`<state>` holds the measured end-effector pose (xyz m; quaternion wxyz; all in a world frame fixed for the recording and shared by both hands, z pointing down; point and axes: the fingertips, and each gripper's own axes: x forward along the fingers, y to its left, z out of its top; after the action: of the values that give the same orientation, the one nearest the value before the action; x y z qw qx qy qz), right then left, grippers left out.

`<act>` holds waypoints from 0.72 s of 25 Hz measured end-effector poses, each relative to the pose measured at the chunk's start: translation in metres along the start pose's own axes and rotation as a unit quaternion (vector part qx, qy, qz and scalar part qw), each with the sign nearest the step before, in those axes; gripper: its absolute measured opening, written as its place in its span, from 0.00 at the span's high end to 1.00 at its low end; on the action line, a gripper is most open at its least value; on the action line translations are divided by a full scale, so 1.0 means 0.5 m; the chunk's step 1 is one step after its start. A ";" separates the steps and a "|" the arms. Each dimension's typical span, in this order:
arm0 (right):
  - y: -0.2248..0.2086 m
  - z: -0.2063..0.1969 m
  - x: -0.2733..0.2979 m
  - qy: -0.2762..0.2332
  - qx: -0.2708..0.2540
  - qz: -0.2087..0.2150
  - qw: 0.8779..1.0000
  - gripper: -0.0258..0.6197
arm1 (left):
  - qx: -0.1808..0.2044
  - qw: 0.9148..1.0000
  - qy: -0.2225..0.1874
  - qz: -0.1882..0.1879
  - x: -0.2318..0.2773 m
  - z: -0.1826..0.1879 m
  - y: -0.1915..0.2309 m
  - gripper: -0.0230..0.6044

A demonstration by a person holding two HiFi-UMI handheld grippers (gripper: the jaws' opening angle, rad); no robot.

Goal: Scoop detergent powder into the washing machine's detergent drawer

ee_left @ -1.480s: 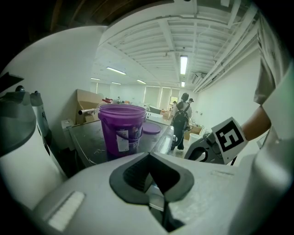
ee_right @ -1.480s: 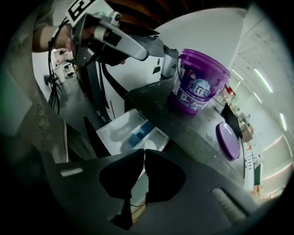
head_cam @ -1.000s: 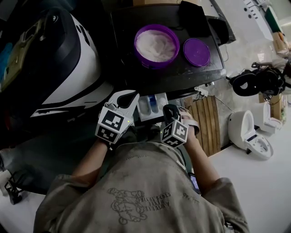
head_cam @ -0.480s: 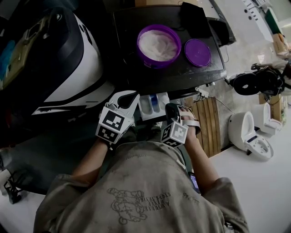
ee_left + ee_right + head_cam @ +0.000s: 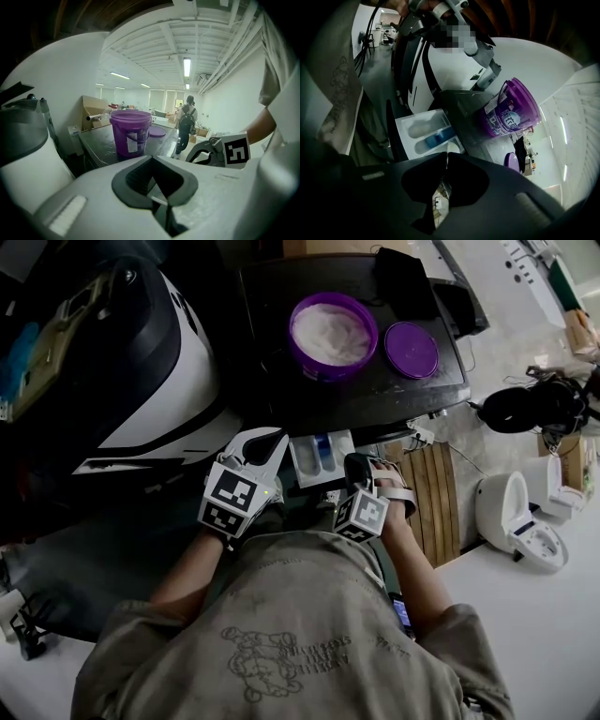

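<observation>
The washing machine's white plastic detergent drawer (image 5: pixel 296 465) stands pulled out just ahead of me. Beyond it the round purple plastic bucket (image 5: pixel 309 368) of white detergent powder (image 5: pixel 332 332) sits open. My left gripper (image 5: pixel 265 439) and right gripper (image 5: pixel 359 465) flank the drawer, jaws pressed together on nothing. I see no scoop, so the scooping looks all ahead.

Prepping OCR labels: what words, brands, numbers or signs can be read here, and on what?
Nothing can be quoted with confidence.
Purple bucket, label: white brand lettering, too warped and blurred to read.
Shirt, back print: a drawing with lettering, too small to read.
Marker cubes: black-and-white square patterns only, no words or numbers.
</observation>
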<state>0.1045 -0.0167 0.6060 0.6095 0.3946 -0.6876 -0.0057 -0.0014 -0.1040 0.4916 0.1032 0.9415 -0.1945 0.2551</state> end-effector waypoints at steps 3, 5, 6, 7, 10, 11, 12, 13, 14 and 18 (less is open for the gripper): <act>0.003 -0.002 0.002 -0.005 0.023 0.004 1.000 0.90 | 0.003 1.000 0.000 0.002 -0.006 0.002 0.002 0.96; 0.002 -0.006 -0.001 -0.010 0.066 0.017 0.998 0.90 | 0.005 1.000 -0.001 0.002 -0.009 0.004 0.002 0.96; -0.002 -0.007 -0.005 -0.012 0.095 0.024 0.995 0.90 | 0.006 1.000 -0.002 0.002 -0.011 0.005 0.002 0.96; -0.006 -0.008 -0.009 -0.016 0.124 0.030 0.992 0.90 | 0.007 1.000 -0.003 0.002 -0.013 0.006 0.003 0.96; -0.021 -0.014 -0.021 -0.025 0.184 0.035 0.982 0.90 | 0.008 1.000 -0.006 0.003 -0.018 0.011 0.003 0.96; -0.026 -0.017 -0.025 -0.028 0.198 0.034 0.979 0.90 | 0.007 1.000 -0.008 0.004 -0.020 0.014 0.002 0.96; -0.032 -0.018 -0.031 -0.032 0.213 0.034 0.976 0.90 | 0.006 1.000 -0.010 0.004 -0.021 0.019 0.002 0.96; -0.038 -0.019 -0.036 -0.038 0.231 0.035 0.972 0.90 | 0.007 1.000 -0.013 0.004 -0.023 0.024 0.001 0.96; -0.044 -0.019 -0.042 -0.045 0.250 0.036 0.967 0.90 | 0.008 1.000 -0.015 0.005 -0.024 0.029 0.000 0.96; -0.072 -0.014 -0.073 -0.078 0.321 0.039 0.943 0.90 | 0.016 1.000 -0.023 0.006 -0.027 0.049 -0.002 0.96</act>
<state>0.1276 -0.0182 0.5595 0.3952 0.5407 -0.7128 0.2081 -0.0010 -0.1060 0.4636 0.0815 0.9475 -0.1986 0.2369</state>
